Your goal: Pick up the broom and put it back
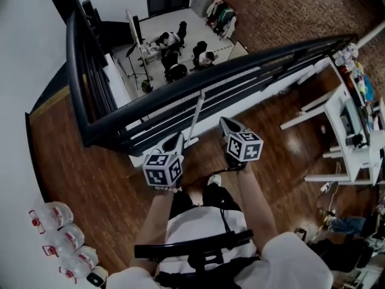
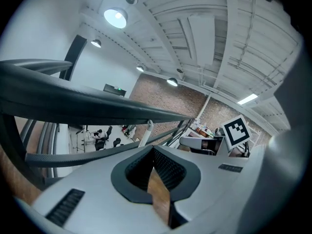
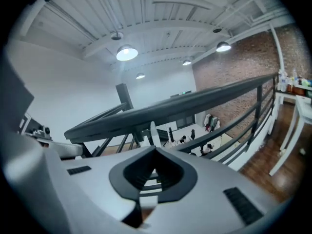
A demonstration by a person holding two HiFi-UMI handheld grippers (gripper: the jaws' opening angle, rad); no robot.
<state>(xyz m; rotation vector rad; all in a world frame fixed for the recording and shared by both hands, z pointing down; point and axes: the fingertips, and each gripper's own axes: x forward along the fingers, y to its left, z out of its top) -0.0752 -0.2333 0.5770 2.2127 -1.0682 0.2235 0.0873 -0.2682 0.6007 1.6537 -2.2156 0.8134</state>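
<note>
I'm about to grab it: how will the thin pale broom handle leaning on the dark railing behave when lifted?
The thin pale broom handle looks slim and straight, so probably stiff and light. It only leans on the dark metal railing, so a nudge could slide or tip it sideways.

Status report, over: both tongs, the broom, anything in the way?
Left tongs shut, empty. Right tongs shut, empty. Broom handle upright at railing, between them, ungripped. Railing close behind it.
</note>
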